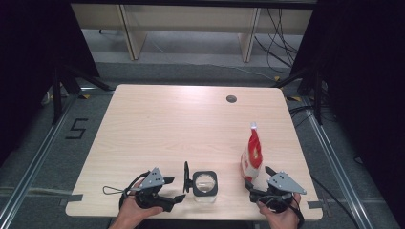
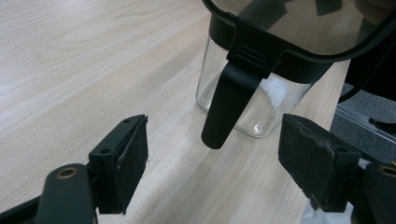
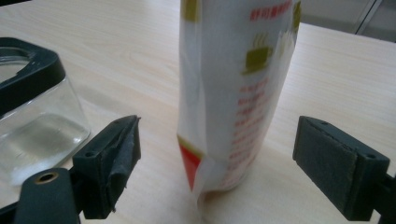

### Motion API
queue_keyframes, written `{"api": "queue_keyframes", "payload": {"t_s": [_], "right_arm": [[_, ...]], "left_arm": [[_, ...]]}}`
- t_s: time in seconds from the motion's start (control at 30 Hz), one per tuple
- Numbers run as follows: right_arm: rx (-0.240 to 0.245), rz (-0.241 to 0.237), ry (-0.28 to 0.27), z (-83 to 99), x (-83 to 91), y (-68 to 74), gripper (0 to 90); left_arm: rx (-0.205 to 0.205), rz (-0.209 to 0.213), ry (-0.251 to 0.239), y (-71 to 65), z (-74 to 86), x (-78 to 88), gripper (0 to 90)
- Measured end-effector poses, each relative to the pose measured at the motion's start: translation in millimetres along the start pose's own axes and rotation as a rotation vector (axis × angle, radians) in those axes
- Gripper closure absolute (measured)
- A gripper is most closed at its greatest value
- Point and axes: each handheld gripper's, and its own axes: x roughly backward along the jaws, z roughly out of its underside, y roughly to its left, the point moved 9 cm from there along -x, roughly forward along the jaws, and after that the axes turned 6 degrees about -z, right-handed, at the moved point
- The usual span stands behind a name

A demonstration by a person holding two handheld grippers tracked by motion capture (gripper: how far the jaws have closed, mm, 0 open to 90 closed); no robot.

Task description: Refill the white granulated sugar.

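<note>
On the near edge of the pale wood-grain counter (image 1: 157, 119), seen from the high view, a square glass jar (image 1: 206, 186) with a black rim sits between the two hands, its black lid (image 1: 186, 177) swung up on the left side. A red-and-white pouch (image 1: 252, 155) stands upright just right of it. The left gripper (image 1: 175, 189) waits beside the jar; the right gripper (image 1: 258, 183) noses up to the pouch's base.

Left gripper view now: jaws released, nothing between the pads (image 2: 133, 154), and the jar (image 2: 252, 109) ahead looks clear and smooth with a little white stuff at the bottom. A black latch tab (image 2: 229, 107) hangs down from its rim.

Right gripper view: the pouch (image 3: 233, 93) stands right between wide-open jaws, glossy, crinkled film with red print, pads (image 3: 327, 161) clear of it on both sides. This looks like the reach for the pouch, presumably to pour into the jar. Next move calls for a gentle squeeze on the soft, yielding body, low enough not to tip it.
</note>
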Motion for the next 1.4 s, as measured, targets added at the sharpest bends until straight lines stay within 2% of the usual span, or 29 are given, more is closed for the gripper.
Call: {"api": "queue_keyframes", "payload": {"t_s": [0.07,0.13,0.3,0.37,0.4,0.43,0.47,0.5,0.57,0.6,0.63,0.7,0.73,0.83,0.93,1.0,1.07,1.13,1.17,1.23,1.27,1.3,1.33,1.4], "right_arm": [[0.005,0.009,-0.003,-1.9,-4.6,-1.3,16.0],[-0.010,0.007,-0.010,-3.7,-9.3,-1.6,16.0],[0.002,0.012,-0.018,-7.1,-19.6,-3.2,16.0],[0.016,0.025,-0.010,-7.8,-22.8,-5.6,16.3],[0.015,0.027,-0.015,-8.4,-25.1,-6.1,16.5],[0.012,0.030,-0.012,-8.1,-26.6,-6.0,16.8],[0.003,0.026,-0.016,-8.8,-27.6,-5.1,17.4],[0.015,0.035,-0.024,-10.3,-28.6,-6.5,18.0],[0.004,0.034,-0.031,-11.9,-30.1,-6.2,19.7],[0.008,0.039,-0.033,-12.8,-30.4,-6.8,21.2],[0.017,0.045,-0.036,-13.3,-31.0,-8.5,23.6],[0.046,0.060,-0.047,-14.6,-31.4,-12.3,27.2],[0.031,0.047,-0.042,-14.0,-32.0,-11.8,27.5],[0.026,0.040,-0.036,-14.3,-31.2,-12.0,29.1],[0.047,0.024,-0.028,-14.8,-30.8,-14.8,31.2],[0.025,-0.009,-0.016,-13.4,-29.3,-14.2,32.5],[0.044,-0.044,-0.030,-14.0,-29.0,-18.5,34.2],[0.043,-0.071,-0.025,-12.5,-27.1,-20.5,35.4],[0.047,-0.096,-0.016,-11.5,-26.5,-20.0,35.8],[0.052,-0.113,-0.019,-11.1,-26.0,-22.2,36.8],[0.065,-0.136,-0.019,-11.2,-25.9,-23.8,37.3],[0.065,-0.140,-0.018,-11.0,-25.3,-25.3,37.6],[0.093,-0.149,-0.019,-11.6,-25.2,-27.5,38.1],[0.093,-0.155,-0.026,-12.5,-25.1,-28.9,38.5]], "left_arm": [[0.009,-0.002,-0.004,-1.0,0.2,-1.5,23.9],[-0.002,-0.003,-0.005,-1.1,-0.2,-1.5,23.9],[-0.022,-0.004,0.007,0.2,0.5,-0.2,24.0],[-0.016,-0.004,0.003,-0.1,0.5,-0.7,24.1],[0.010,-0.004,0.004,-1.9,1.1,-1.3,24.1],[-0.003,-0.008,0.010,-1.1,1.8,-1.2,24.2],[-0.019,-0.011,0.018,-0.1,2.4,-1.1,24.2],[-0.009,-0.009,0.006,-1.2,1.8,-2.0,24.3],[-0.019,-0.021,0.024,0.4,3.3,-1.2,24.3],[-0.006,-0.013,0.011,-1.5,2.1,-2.0,24.3],[-0.025,-0.016,0.019,0.1,2.7,-1.3,24.3],[-0.026,-0.011,0.008,-0.9,2.0,-1.6,24.5],[-0.038,-0.010,0.009,-0.6,2.3,-1.1,24.6],[-0.026,-0.014,0.007,-1.0,2.6,-0.5,25.0],[-0.004,-0.006,0.002,-2.4,1.9,-0.4,25.0],[-0.033,-0.010,0.022,0.1,3.5,0.6,25.2],[-0.003,0.002,0.007,-3.8,2.2,-0.3,25.3],[-0.013,0.003,0.008,-3.6,2.1,-0.3,25.4],[-0.005,0.002,0.008,-3.9,2.1,-0.2,25.5],[-0.005,0.002,0.008,-3.8,2.1,-0.3,25.5],[-0.010,0.002,0.008,-3.7,2.2,-0.3,25.6],[-0.013,0.002,0.009,-3.5,2.3,-0.2,25.6],[-0.005,0.002,0.010,-3.7,2.4,-0.2,25.6],[-0.007,0.002,0.011,-3.5,2.4,-0.1,25.6]]}}
